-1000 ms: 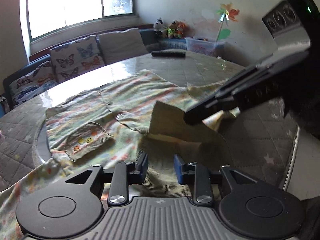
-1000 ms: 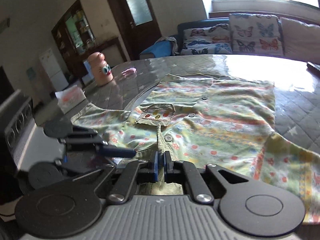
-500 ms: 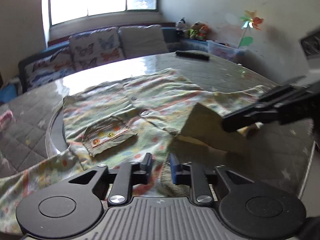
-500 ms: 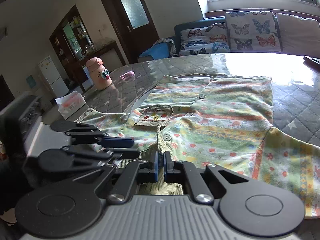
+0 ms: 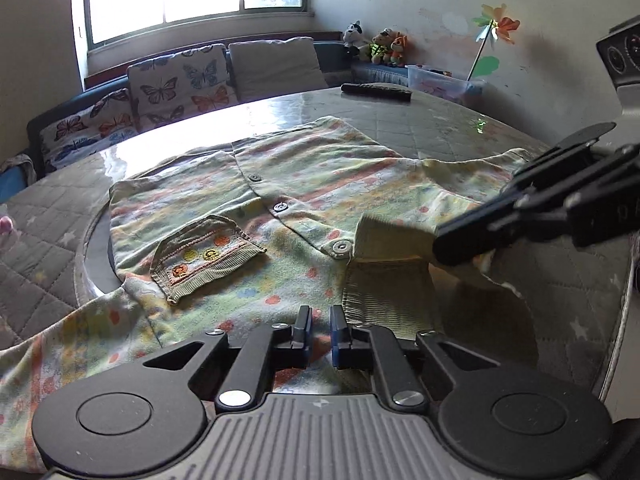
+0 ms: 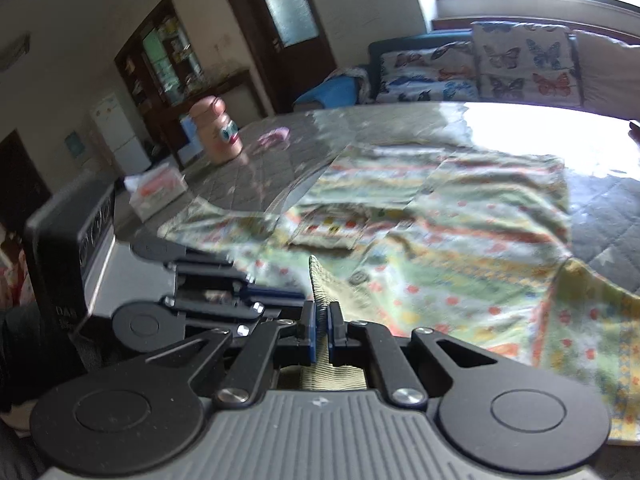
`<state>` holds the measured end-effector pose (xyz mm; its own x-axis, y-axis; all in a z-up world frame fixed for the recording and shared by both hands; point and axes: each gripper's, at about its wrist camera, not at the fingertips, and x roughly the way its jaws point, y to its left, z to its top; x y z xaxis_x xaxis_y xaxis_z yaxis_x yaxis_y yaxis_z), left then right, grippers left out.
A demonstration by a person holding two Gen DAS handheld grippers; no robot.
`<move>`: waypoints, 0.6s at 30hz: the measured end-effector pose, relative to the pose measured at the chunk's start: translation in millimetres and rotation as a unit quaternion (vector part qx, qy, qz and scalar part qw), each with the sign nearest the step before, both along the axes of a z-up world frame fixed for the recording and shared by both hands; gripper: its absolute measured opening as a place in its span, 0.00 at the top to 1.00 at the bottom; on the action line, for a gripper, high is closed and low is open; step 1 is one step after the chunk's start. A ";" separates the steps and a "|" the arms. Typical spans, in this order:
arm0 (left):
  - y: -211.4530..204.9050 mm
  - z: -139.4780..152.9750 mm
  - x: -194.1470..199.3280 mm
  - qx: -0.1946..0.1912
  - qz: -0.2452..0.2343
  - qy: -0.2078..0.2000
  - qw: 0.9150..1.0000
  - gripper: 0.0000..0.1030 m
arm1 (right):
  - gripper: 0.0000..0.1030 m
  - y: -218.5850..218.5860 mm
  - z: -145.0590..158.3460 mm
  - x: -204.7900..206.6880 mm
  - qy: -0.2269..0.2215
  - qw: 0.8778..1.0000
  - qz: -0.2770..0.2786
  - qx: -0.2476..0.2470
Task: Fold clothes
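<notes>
**Folding: one shirt, two grippers, collar edge pinched**

Counting first: one shirt (image 5: 304, 184), one chest pocket (image 5: 204, 252), three buttons visible down the placket, two grippers.

The shirt lies front-up and spread across the round table (image 5: 448, 128), one sleeve trailing off toward the near left edge in the left wrist view. Fabric is pale green with orange, red and yellow dots and striped bands; the pocket and the collar (image 5: 384, 296) are ribbed corduroy-like cloth. Pocket carries a row of small round motifs. Collar flap stands lifted and partly turned back.

Right gripper (image 6: 320, 332): jaws nearly together, clamping a ribbed edge of the collar, which rises between the blue pads as a peak. The right wrist view is motion-blurred. In the left wrist view the same gripper enters from the right, its tip at the raised flap.

Left gripper (image 5: 319, 332): jaws parted with a narrow gap, nothing between them, positioned over the dotted fabric just beside the collar.

Table has a grey quilted cover under a glossy sheet, strong window glare. On it: a remote control (image 5: 376, 92) at the far edge, a pink bottle with eyes (image 6: 216, 136), a tissue pack (image 6: 156, 194). Beyond: butterfly cushions (image 5: 176, 84) on a sofa, stuffed toys (image 5: 380, 46), a pinwheel (image 5: 494, 28), a dark wooden door (image 6: 288, 12).
</notes>
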<state>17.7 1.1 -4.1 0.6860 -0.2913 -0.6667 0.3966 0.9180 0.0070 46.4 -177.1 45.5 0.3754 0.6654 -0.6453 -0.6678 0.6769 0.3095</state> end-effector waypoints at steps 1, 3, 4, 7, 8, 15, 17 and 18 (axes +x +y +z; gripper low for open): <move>-0.4 -0.3 -0.7 0.000 -0.003 -0.001 1.000 0.88 | 0.96 3.8 -3.0 -2.1 0.001 1.000 0.008 -0.009; -1.1 -1.0 -2.0 -0.001 -0.009 -0.002 1.000 0.88 | 0.96 9.9 -8.6 -5.8 -0.003 0.999 0.022 -0.027; -1.4 -1.3 -2.6 -0.001 -0.012 -0.003 1.000 0.88 | 0.96 13.0 -11.5 -7.7 -0.005 0.999 0.029 -0.037; -1.7 -1.3 -3.2 -0.003 -0.020 -0.002 1.000 0.88 | 0.95 20.0 -18.8 -12.2 -0.009 0.997 0.041 -0.068; -1.5 -1.3 -3.4 -0.002 -0.023 -0.002 1.000 0.88 | 0.94 20.7 -19.8 -12.0 -0.006 0.996 0.046 -0.072; 2.4 2.4 -9.6 -0.006 -0.024 -0.005 1.000 0.86 | 0.91 9.8 -0.5 -5.8 -0.032 0.998 0.030 -0.044; 5.7 5.8 -11.7 -0.006 -0.019 -0.009 1.000 0.85 | 0.90 10.5 -5.4 1.9 -0.033 0.998 0.014 -0.047; 7.5 8.9 -12.9 -0.005 -0.015 -0.013 1.000 0.85 | 0.90 12.1 -10.8 5.2 -0.030 0.998 0.010 -0.052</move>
<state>4.8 8.6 4.8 0.6947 -0.3181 -0.6451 0.4232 0.9060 0.0089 51.6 -165.0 34.7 0.4023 0.6041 -0.6879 -0.6967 0.6895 0.1981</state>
